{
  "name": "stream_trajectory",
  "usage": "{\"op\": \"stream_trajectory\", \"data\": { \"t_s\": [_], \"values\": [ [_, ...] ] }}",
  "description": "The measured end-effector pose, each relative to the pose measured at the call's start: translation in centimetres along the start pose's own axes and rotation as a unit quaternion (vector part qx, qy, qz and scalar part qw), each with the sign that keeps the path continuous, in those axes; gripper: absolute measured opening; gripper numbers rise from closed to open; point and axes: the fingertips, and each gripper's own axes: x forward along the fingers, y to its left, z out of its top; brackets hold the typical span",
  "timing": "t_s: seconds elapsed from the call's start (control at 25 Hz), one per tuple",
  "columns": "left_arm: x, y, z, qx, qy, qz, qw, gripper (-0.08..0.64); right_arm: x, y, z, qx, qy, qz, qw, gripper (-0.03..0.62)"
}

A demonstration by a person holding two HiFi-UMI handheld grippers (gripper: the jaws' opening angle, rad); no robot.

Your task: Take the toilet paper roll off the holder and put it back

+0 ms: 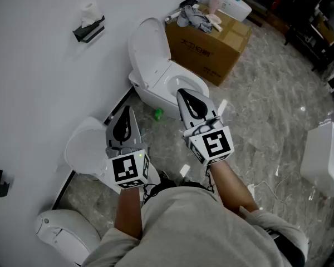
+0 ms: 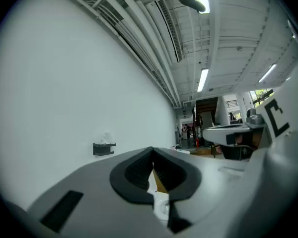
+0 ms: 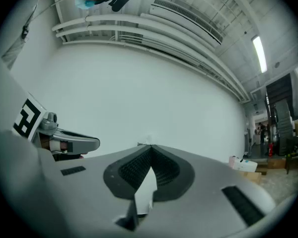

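The toilet paper roll is sitting on its black holder on the wall, well ahead of your left gripper and off to its left, so by my judgement you are only beginning the reach. You are carrying both tools closed. The left gripper's jaws are pressing together on nothing, and the right gripper is likewise shut and empty. Be opening the jaws wide before you are arriving, straddling the roll across its soft sides and squeezing only lightly, since it is likely to crush. Then be lifting it clear of the holder rather than dragging it off. You are holding the left gripper level, forearm out in front of your chest. The right gripper is sitting just beside it, reaching slightly farther ahead, and both are pointing toward the wall.
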Motion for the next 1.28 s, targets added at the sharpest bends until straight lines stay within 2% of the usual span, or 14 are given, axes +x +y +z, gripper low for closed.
{"op": "stream_trajectory", "data": {
  "t_s": [0.24, 0.64, 0.84, 1.04, 1.28],
  "values": [
    [0.9, 2.7, -0.4, 0.014, 0.001, -0.011, 0.9998, 0.011, 2.0, 0.7, -0.1, 0.003, 0.001, -0.011, 1.000, 0.003],
    [3.4, 5.1, -2.0, 0.002, 0.015, -0.005, 0.9999, 0.011, 4.4, -0.2, -2.2, 0.010, 0.017, -0.006, 1.000, 0.005],
    [6.1, 5.8, -3.4, 0.001, 0.029, 0.001, 0.9996, 0.011, 7.3, -1.3, -3.9, 0.021, 0.020, 0.013, 0.999, 0.005],
    [9.9, 6.7, -4.3, -0.035, 0.042, 0.004, 0.9985, 0.011, 11.2, -3.2, -5.1, 0.032, 0.020, 0.034, 0.999, 0.005],
    [15.8, 7.7, -5.1, -0.028, 0.058, 0.024, 0.9977, 0.009, 16.7, -6.1, -7.3, 0.042, 0.027, 0.067, 0.996, 0.003]
  ]
}}
